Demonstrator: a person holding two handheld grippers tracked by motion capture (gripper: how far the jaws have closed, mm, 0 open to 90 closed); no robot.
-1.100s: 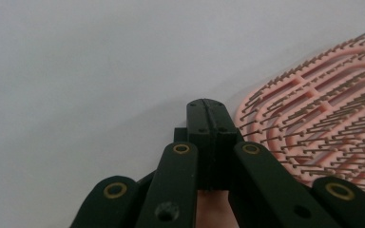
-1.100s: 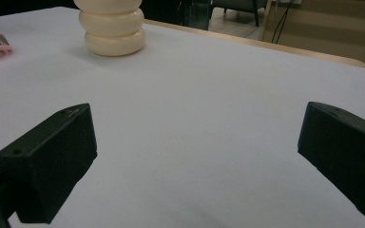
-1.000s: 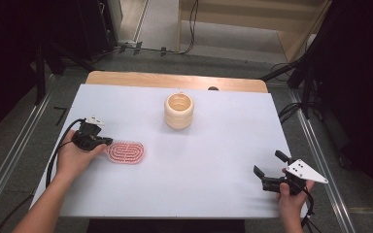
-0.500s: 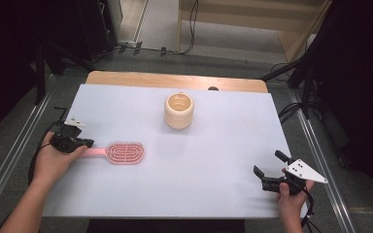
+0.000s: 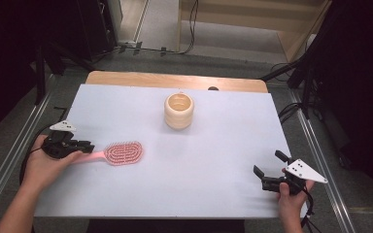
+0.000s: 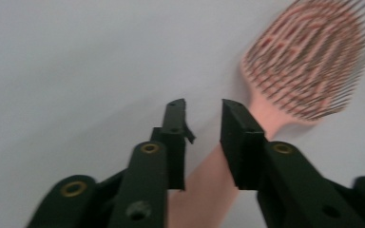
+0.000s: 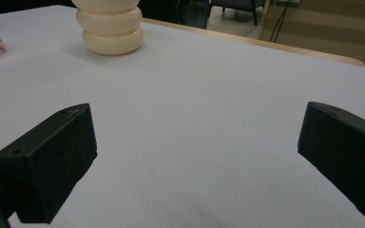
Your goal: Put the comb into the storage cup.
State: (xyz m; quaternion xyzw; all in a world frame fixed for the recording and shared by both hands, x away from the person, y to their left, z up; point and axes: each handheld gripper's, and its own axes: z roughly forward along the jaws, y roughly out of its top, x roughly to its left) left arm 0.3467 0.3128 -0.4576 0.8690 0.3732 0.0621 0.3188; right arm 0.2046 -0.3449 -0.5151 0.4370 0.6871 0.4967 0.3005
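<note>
Pink hairbrush (image 5: 119,153), lying flat near the tabletop's (image 5: 223,160) left edge, handle end at the left gripper (image 5: 86,145).

Long axis runs roughly parallel to the front edge, bristled head toward the middle of the tabletop, handle pointing at the left edge. In the left gripper view the jaws stand narrowly parted, astride the handle (image 6: 209,180) but not closed on it (contact cannot be told). Right gripper (image 5: 267,170), jaws wide, rests well apart by the front right corner; left hand is plainly nearer. Cream ribbed cup (image 5: 178,111) stands toward the back edge.
</note>
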